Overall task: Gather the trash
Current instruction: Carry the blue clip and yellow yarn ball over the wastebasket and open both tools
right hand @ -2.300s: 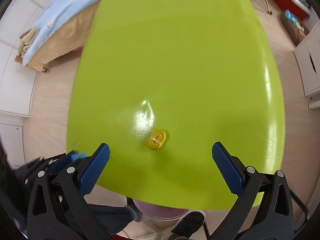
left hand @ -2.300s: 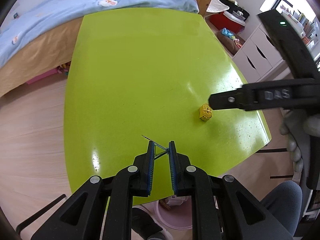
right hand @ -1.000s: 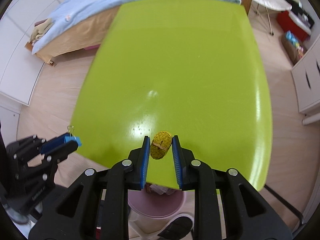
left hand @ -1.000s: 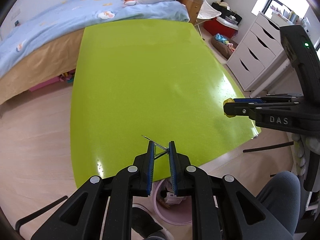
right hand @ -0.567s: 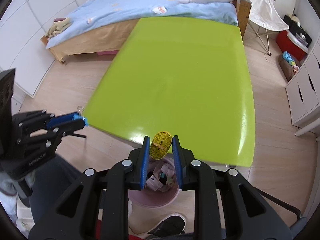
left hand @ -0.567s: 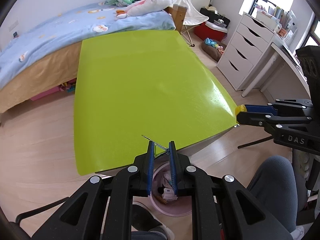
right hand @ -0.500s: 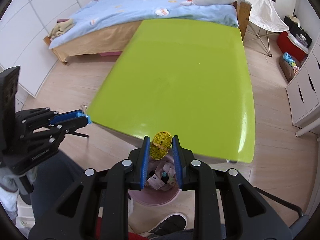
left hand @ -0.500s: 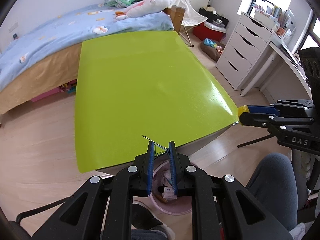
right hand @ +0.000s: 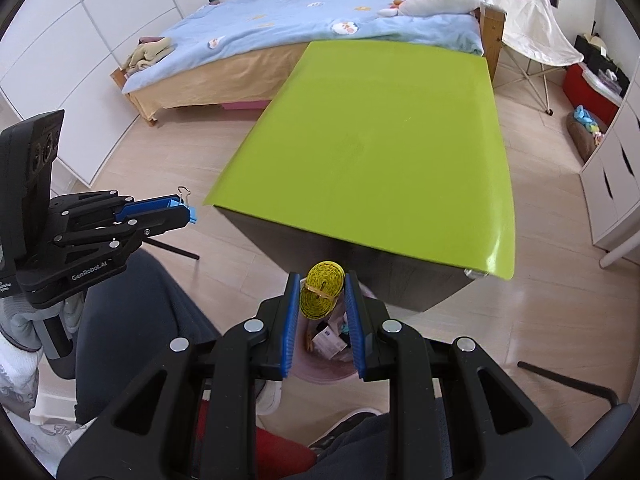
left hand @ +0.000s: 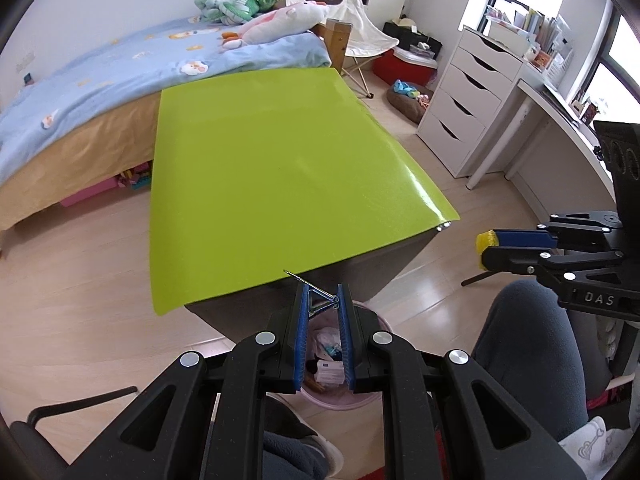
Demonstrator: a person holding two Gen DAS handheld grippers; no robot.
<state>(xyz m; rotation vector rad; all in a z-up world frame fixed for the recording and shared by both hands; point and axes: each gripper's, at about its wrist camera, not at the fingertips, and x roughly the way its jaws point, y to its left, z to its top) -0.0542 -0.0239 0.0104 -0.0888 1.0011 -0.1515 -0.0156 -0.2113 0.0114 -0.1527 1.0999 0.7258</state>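
My left gripper (left hand: 323, 300) is shut on a small binder clip (left hand: 320, 295) whose wire handle sticks out forward; it also shows in the right wrist view (right hand: 183, 194). My right gripper (right hand: 322, 285) is shut on a rolled yellow tape measure (right hand: 322, 290); its yellow end shows in the left wrist view (left hand: 485, 242). Both grippers hover above a pink trash bin (left hand: 362, 398) on the floor at the near edge of the green table (left hand: 260, 184); the bin also shows in the right wrist view (right hand: 320, 376) with trash in it.
The table (right hand: 380, 152) stands beside a bed (left hand: 100, 92) with a blue cover. A white drawer unit (left hand: 464, 108) and a desk stand to the right. The person's knees (left hand: 524, 344) are close under both grippers.
Both grippers have pulled back from the table and risen, each with its item held. The trash bin now lies directly below them.
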